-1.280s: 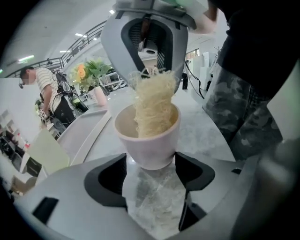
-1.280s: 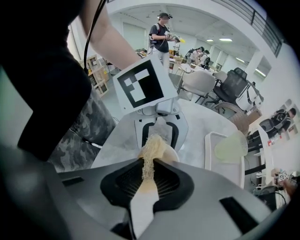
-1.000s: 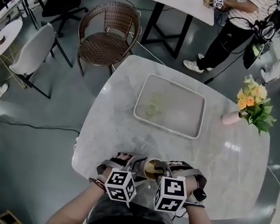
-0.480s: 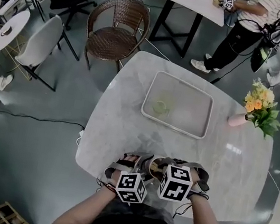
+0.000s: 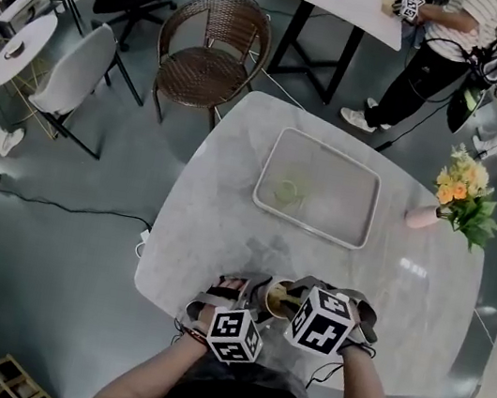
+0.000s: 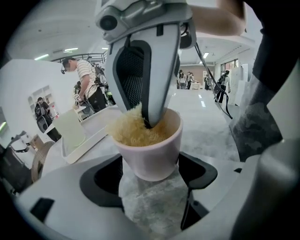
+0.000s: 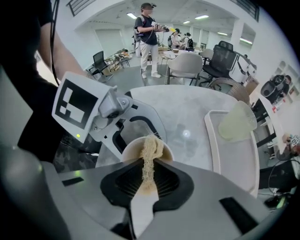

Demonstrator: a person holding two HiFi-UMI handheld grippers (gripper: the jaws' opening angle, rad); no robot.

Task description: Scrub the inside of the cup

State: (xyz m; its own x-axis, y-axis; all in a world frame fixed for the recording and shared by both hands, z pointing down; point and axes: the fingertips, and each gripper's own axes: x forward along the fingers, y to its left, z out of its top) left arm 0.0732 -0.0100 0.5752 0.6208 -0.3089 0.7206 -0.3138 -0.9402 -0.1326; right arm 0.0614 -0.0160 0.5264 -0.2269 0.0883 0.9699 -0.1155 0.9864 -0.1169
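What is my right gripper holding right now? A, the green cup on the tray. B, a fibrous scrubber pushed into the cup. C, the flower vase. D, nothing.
B: the right gripper is shut on a tan fibrous scrubber that reaches down into the cup, which the left gripper holds.

Side by side — left gripper (image 5: 258,295) clamps the cup (image 6: 150,152), right gripper (image 5: 294,297) pinches the scrubber (image 7: 149,152).

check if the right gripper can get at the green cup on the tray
Probably not yet. The right gripper has its jaws shut on the scrubber, pushed into the cup the left gripper holds. The table toward the green cup on the tray looks bare, so only that load hinders it.
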